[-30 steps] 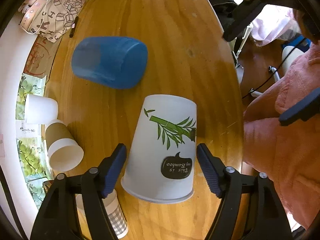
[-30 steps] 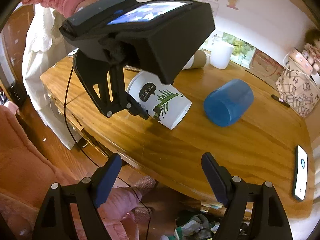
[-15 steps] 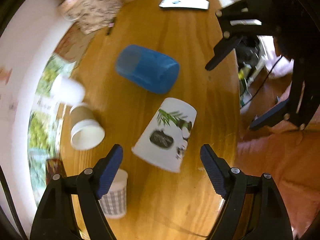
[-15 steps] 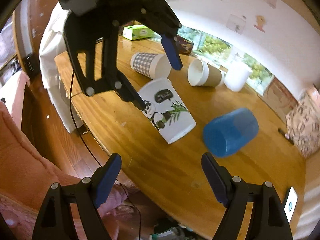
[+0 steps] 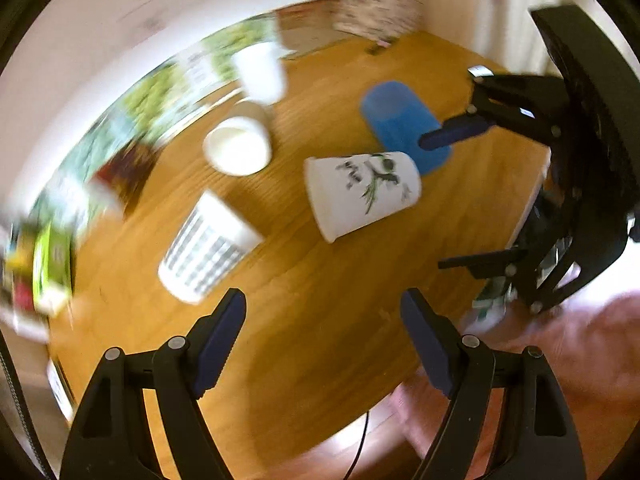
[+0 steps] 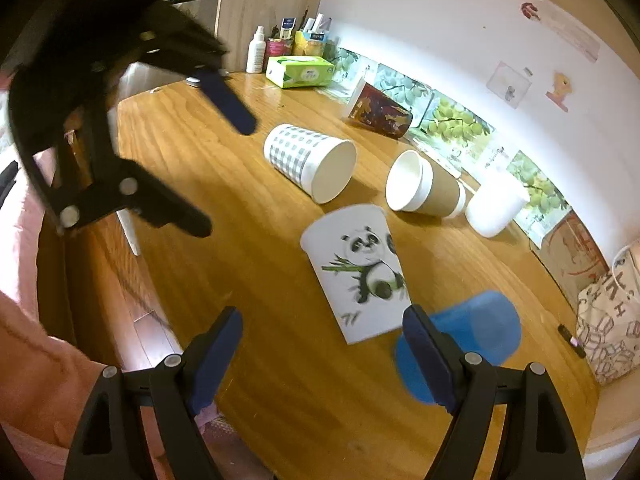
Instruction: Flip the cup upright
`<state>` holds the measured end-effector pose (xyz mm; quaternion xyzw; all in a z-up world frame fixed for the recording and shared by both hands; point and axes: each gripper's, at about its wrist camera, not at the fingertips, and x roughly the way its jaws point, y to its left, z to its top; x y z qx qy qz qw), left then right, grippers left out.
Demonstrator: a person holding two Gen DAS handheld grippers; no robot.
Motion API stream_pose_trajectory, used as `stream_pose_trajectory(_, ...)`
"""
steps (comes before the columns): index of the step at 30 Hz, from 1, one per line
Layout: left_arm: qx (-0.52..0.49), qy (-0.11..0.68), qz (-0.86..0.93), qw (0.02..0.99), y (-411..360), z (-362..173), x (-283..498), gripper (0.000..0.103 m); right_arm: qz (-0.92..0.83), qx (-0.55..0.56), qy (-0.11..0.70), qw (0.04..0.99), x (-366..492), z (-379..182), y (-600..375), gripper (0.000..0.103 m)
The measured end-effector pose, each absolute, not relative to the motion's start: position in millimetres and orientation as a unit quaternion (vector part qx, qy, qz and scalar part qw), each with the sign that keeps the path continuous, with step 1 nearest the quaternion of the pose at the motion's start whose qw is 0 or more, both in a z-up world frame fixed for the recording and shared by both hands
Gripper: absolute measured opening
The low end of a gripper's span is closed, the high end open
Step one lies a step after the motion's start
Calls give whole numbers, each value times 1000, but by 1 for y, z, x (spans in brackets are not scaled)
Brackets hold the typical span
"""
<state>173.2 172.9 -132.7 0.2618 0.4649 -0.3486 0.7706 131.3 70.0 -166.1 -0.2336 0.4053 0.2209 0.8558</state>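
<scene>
A white paper cup with a panda and bamboo print (image 6: 360, 276) stands upright on the wooden table (image 6: 224, 184), rim up; it also shows in the blurred left wrist view (image 5: 360, 196). My right gripper (image 6: 322, 354) is open and empty, just in front of the cup. My left gripper (image 5: 322, 344) is open and empty, pulled back above the table's near edge. It appears in the right wrist view at upper left (image 6: 200, 148).
A blue plastic cup (image 6: 460, 344) lies on its side beside the panda cup. A checked cup (image 6: 312, 162) and a brown-sleeved cup (image 6: 424, 188) lie on their sides behind it. A white cup (image 6: 494, 208), a tissue box (image 6: 300, 72) and a printed bag (image 6: 612, 312) are further back.
The left gripper has let go of the panda cup, drawn back and swung round. The cup went from lying tilted to standing upright. The right gripper has moved closer to it.
</scene>
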Motion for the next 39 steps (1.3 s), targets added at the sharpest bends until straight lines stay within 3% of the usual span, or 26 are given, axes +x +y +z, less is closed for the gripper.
stream_pose_trajectory(12,36,522,-218,824,214,-148,190,83,207,-239,425,848,190,-172,76,83)
stream_pose_trajectory(32,-19,544,-203,814,240,-165,207,83,211,-253,509,795,238,-207,90,83)
stream_pose_trajectory(36,-12,538,-207,817,240,-162,209,83,204,-245,506,801,237,-208,91,79)
stream_pose_trajectory(39,-17,537,-212,816,241,-159,210,83,194,-238,504,807,238,-207,90,69)
